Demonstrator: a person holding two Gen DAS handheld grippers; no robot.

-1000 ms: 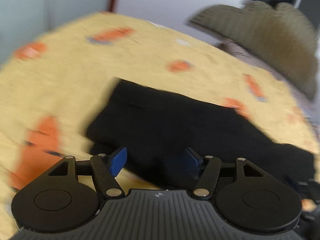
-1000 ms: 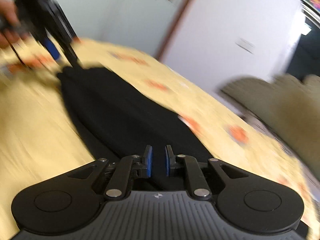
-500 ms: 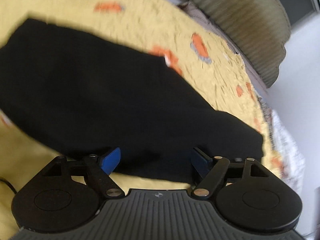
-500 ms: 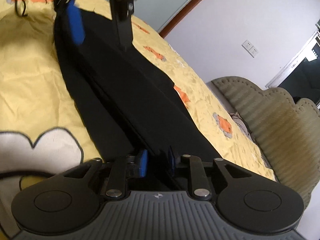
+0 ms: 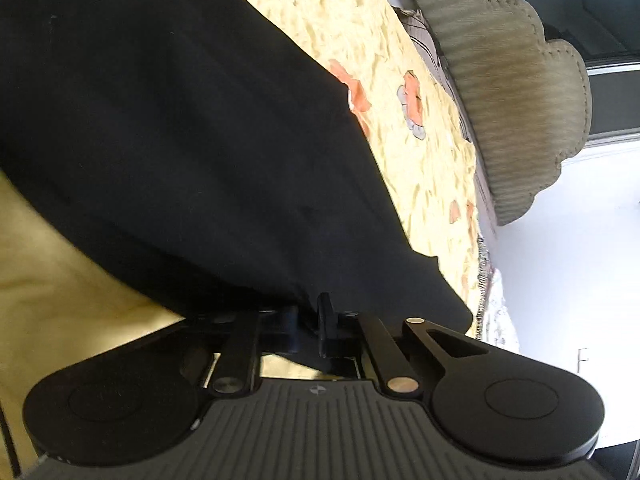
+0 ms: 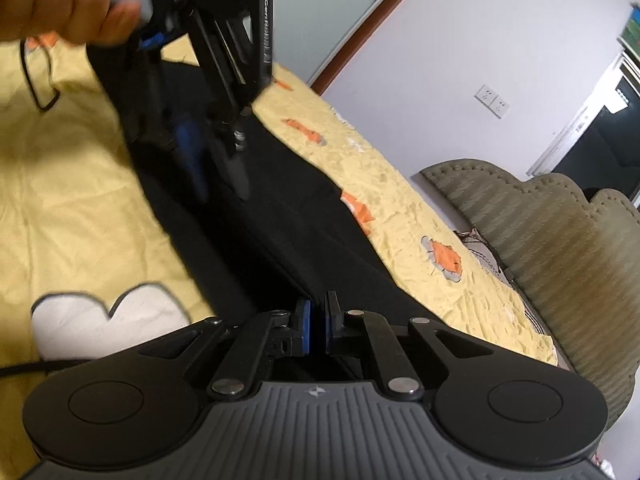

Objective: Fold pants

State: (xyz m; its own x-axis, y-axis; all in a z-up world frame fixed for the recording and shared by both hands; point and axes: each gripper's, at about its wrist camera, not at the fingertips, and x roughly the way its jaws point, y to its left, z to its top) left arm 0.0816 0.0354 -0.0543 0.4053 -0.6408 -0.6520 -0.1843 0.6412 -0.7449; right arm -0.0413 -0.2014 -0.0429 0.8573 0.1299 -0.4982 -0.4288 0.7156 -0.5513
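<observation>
Black pants (image 5: 180,120) lie stretched across a yellow bedsheet (image 5: 432,184). My left gripper (image 5: 310,316) sits at their near edge, its jaws closing tight with black cloth pinched between the pads. In the right wrist view the pants (image 6: 300,220) run from the far left toward me as a long fold. My right gripper (image 6: 318,320) is at the near end, its jaws closing on the ridge of that fold. The left gripper (image 6: 214,168) shows there too, blurred, at the far end of the pants, held by a person's hand (image 6: 60,0).
An olive padded headboard (image 6: 560,248) borders the bed on the right. The sheet (image 6: 80,184) has orange prints and a white cloud shape (image 6: 104,320). A thin black cable (image 6: 36,80) lies on it at the far left. White wall with a socket (image 6: 492,100) stands behind.
My left gripper dropped and rolled onto the pants' edge, and its wide-open jaws closed on the cloth. The right gripper's small gap narrowed onto the fold.
</observation>
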